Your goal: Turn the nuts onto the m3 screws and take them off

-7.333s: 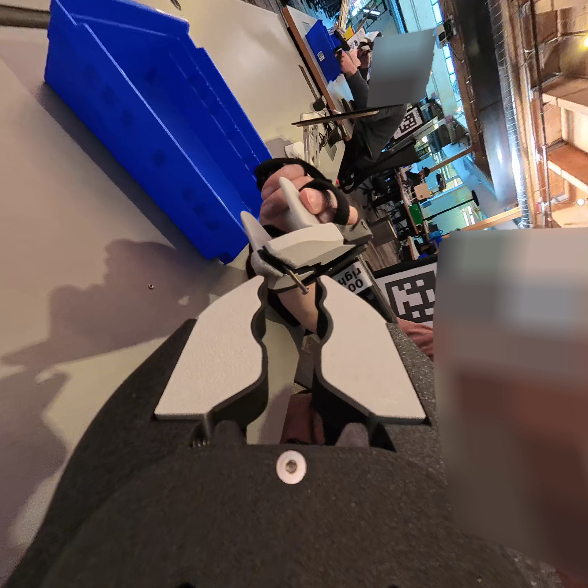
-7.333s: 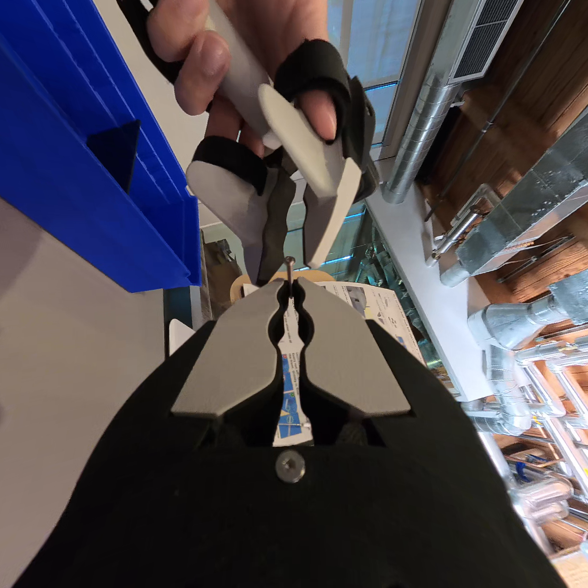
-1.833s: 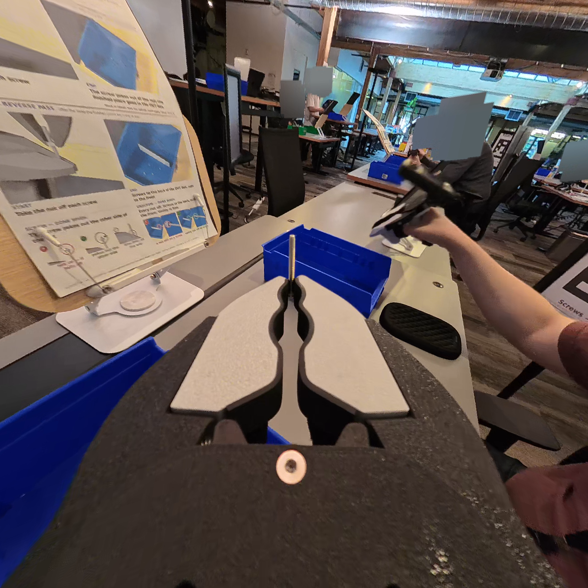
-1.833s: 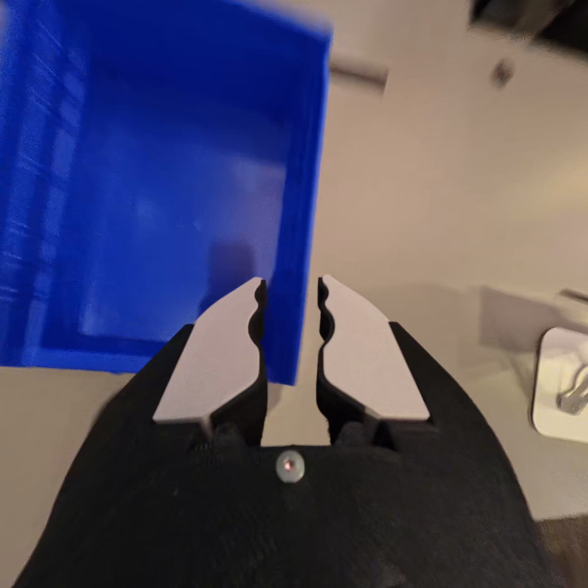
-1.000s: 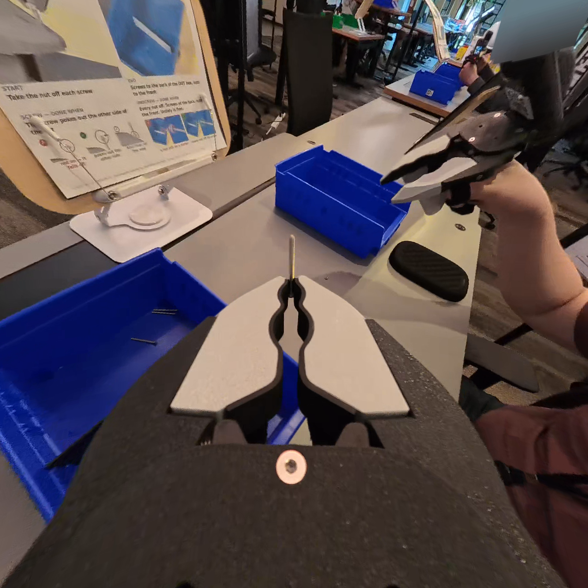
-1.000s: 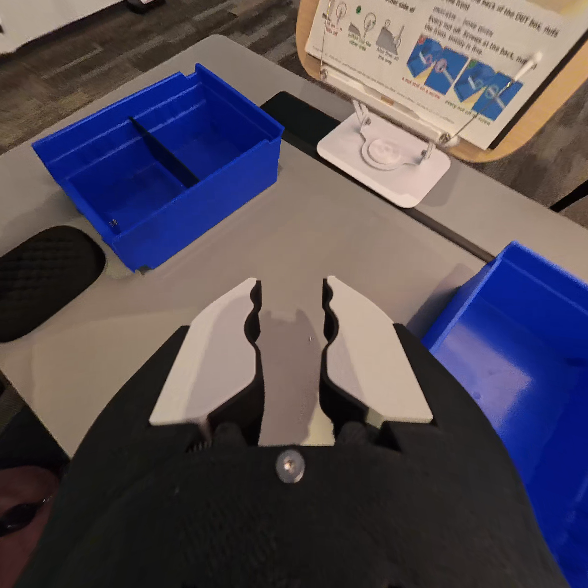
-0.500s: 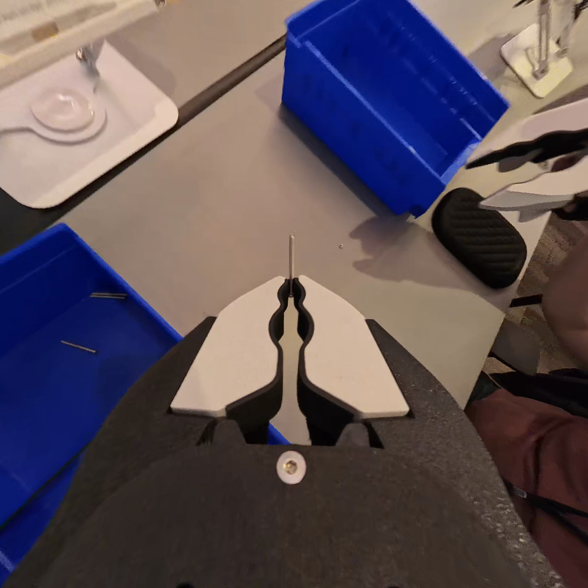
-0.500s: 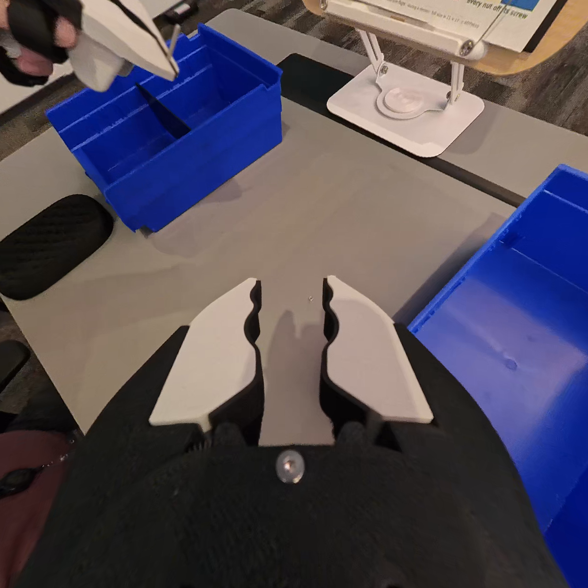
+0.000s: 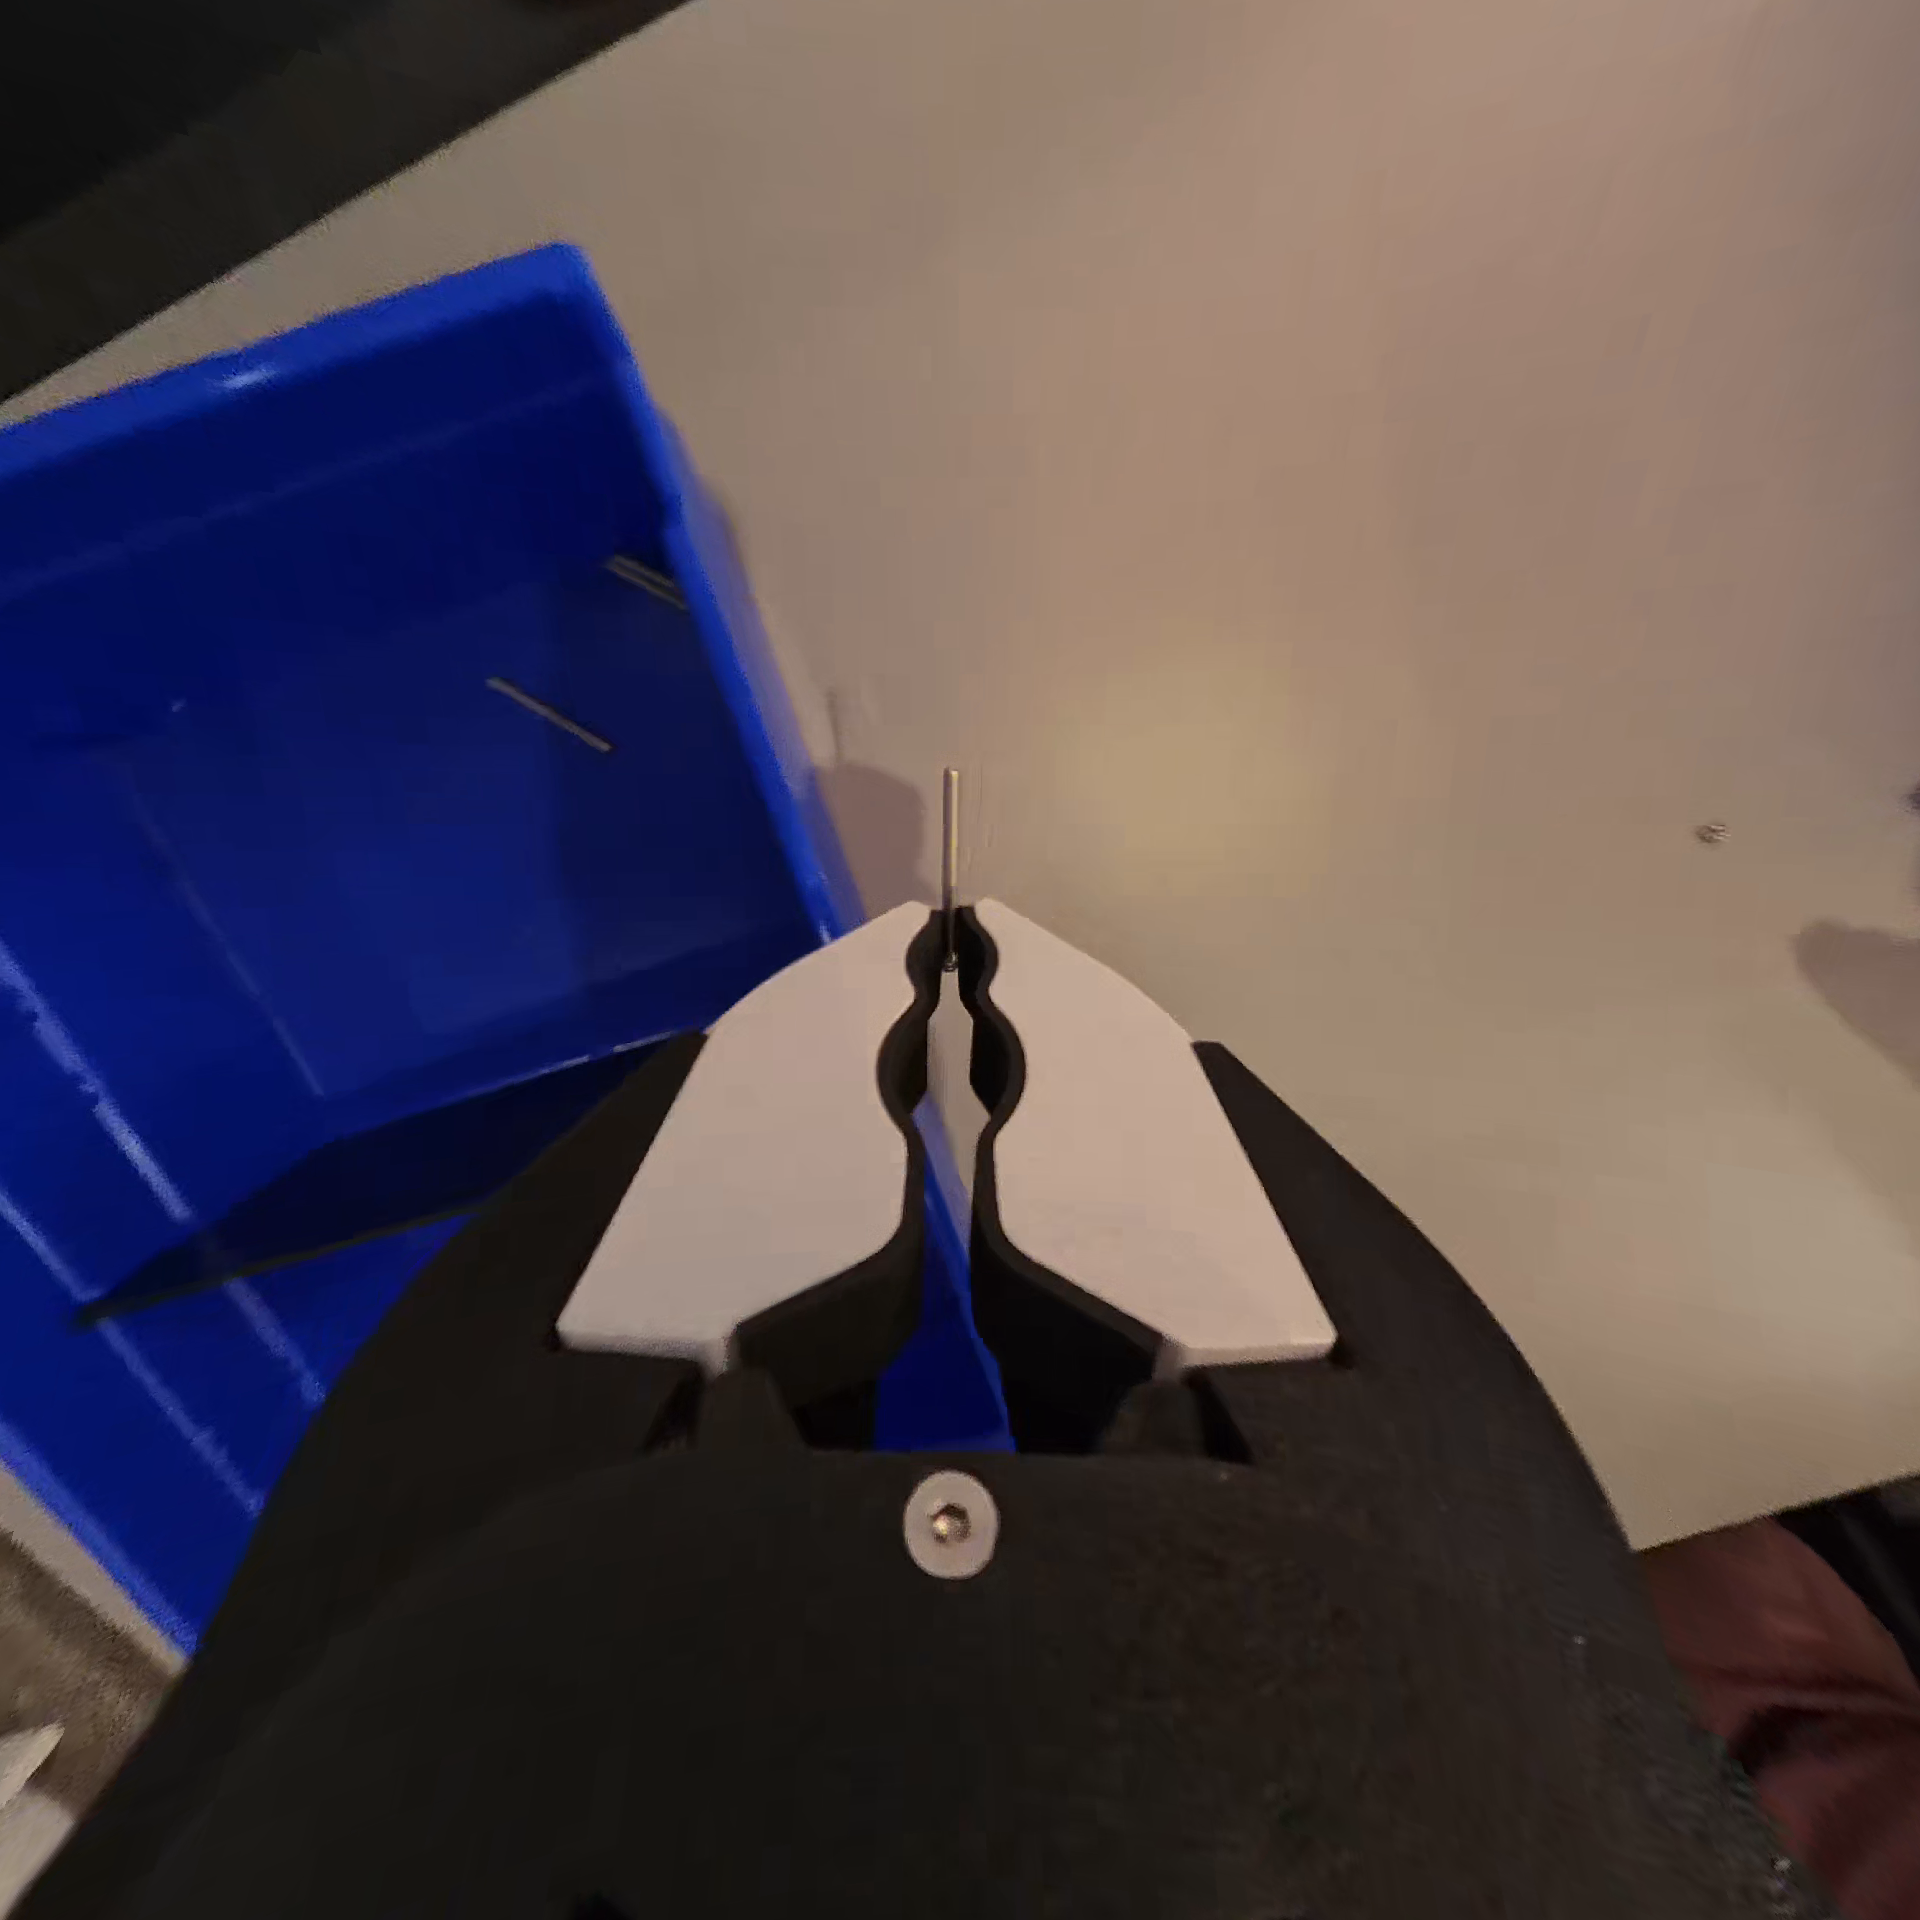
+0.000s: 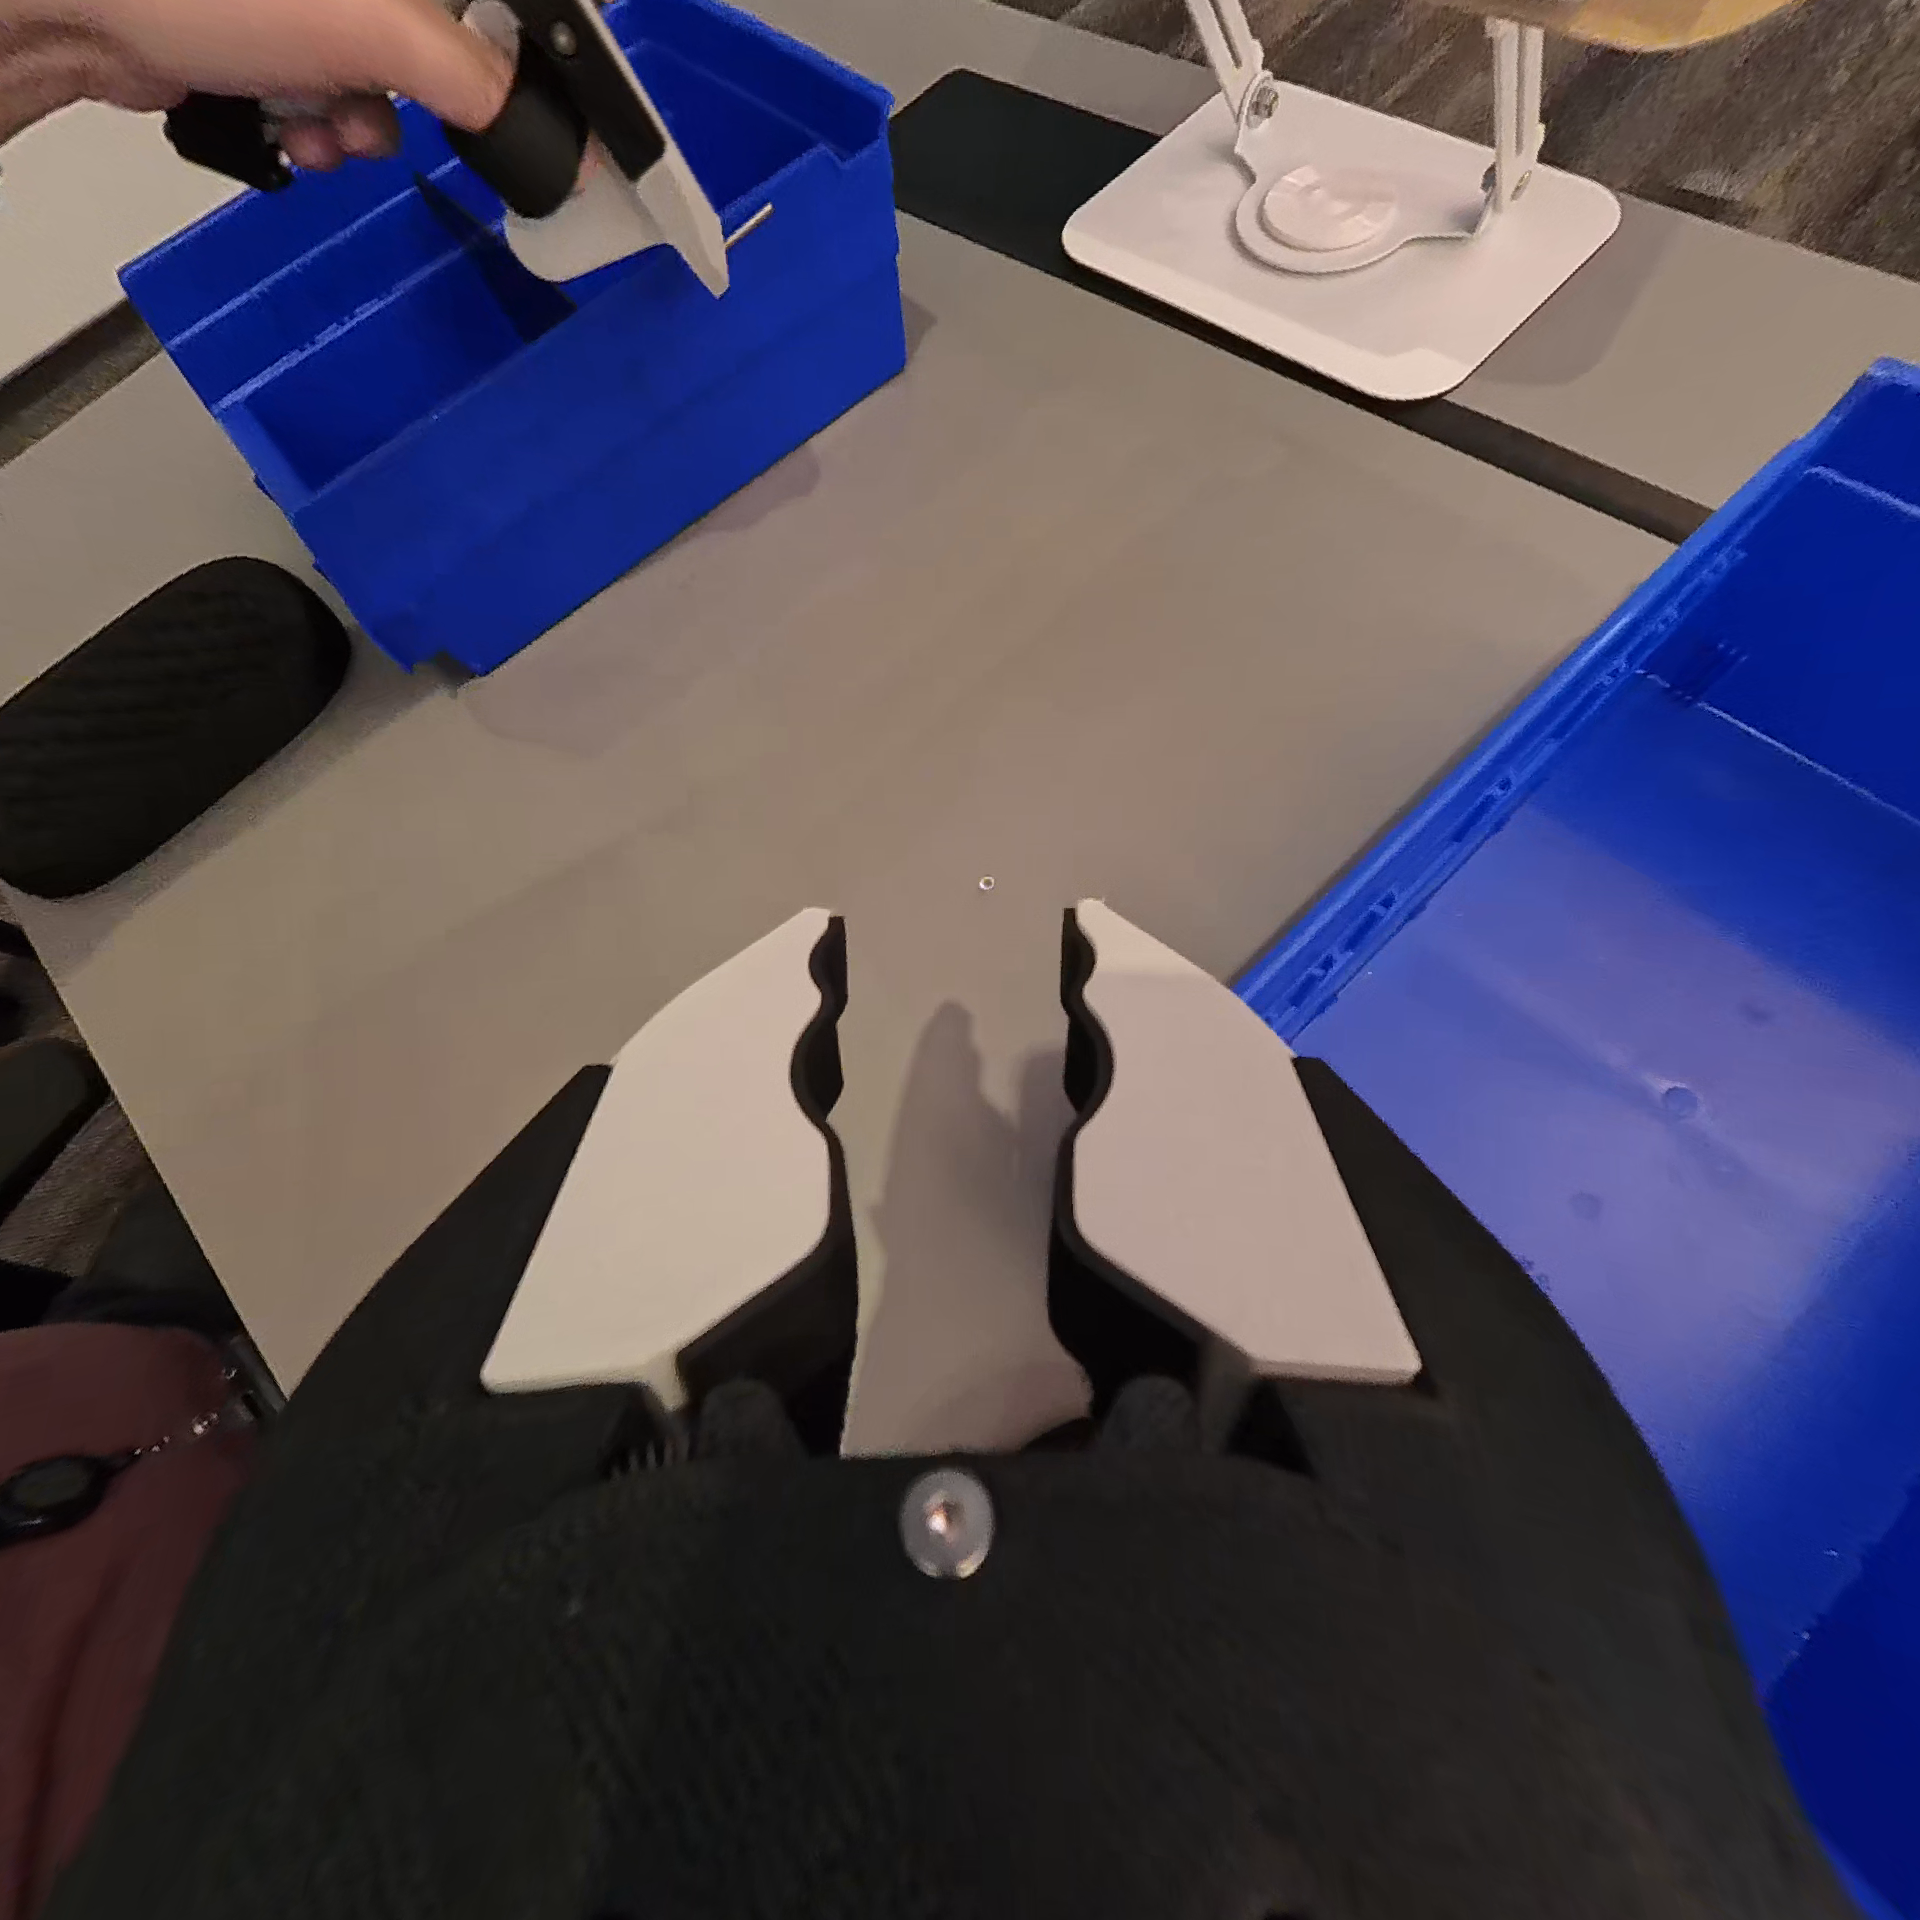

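Note:
My left gripper is shut on a thin m3 screw that sticks out past its tips, above the grey table beside a blue bin. Loose screws lie in that bin. In the right wrist view the left gripper hovers with the screw over the divided blue bin. My right gripper is open and empty, low over the table. A small nut lies on the table just beyond its tips; it also shows in the left wrist view.
A second blue bin stands close on the right of my right gripper. A black padded rest lies at the table's left edge. A white stand base sits at the back. The grey table runs between the bins. The tips of one gripper are about 30 cm away from the tips of the other.
My left gripper has swung with the screw toward the left bin and now points down at its edge. My right gripper has moved closer to the nut on the table, still open.

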`<state>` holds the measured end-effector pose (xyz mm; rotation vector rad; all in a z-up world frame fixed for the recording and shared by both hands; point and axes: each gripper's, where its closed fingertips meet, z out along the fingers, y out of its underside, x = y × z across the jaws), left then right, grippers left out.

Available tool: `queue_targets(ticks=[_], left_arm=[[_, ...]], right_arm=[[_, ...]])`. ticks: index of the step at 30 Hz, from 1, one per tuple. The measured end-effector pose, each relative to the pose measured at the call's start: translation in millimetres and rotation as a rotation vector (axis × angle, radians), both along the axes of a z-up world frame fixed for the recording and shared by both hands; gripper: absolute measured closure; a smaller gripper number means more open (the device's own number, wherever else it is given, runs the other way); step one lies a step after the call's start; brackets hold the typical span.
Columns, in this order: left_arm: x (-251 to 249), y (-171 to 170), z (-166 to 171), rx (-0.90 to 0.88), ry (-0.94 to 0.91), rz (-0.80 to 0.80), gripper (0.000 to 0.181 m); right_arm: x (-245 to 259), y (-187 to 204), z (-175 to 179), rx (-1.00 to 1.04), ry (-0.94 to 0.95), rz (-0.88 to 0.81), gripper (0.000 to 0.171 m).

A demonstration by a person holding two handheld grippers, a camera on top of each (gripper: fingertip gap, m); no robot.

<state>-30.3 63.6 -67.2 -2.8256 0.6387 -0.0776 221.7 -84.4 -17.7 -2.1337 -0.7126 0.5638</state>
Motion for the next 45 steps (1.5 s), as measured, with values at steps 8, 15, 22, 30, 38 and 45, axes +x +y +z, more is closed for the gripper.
queue_targets(ticks=[8,15,22,30,38,45], left_arm=[[1.3,12.8,-6.6,0.0,0.0,0.087,0.179],[-15.1,30.2,-9.2,0.068,0.149,0.078,0.179],[-20.8,32.2,-7.9,0.065,0.135,0.084,0.179],[-26.6,24.3,-9.1,0.058,0.169,0.031,0.179],[-33.0,16.0,-9.9,0.067,0.198,-0.012,0.179],[-21.2,17.6,7.1,0.13,0.081,-0.031,0.179]], right_arm=[[6.0,-12.1,-15.1,-0.03,0.009,0.017,0.131],[14.3,-21.5,-18.6,-0.034,0.011,0.015,0.131],[23.0,-25.5,-22.0,-0.044,0.008,0.004,0.131],[18.5,-25.0,-25.1,-0.054,0.006,0.015,0.13],[9.5,-25.2,-25.9,-0.061,-0.004,0.033,0.13],[2.1,-24.8,-22.6,-0.038,-0.02,0.051,0.129]])
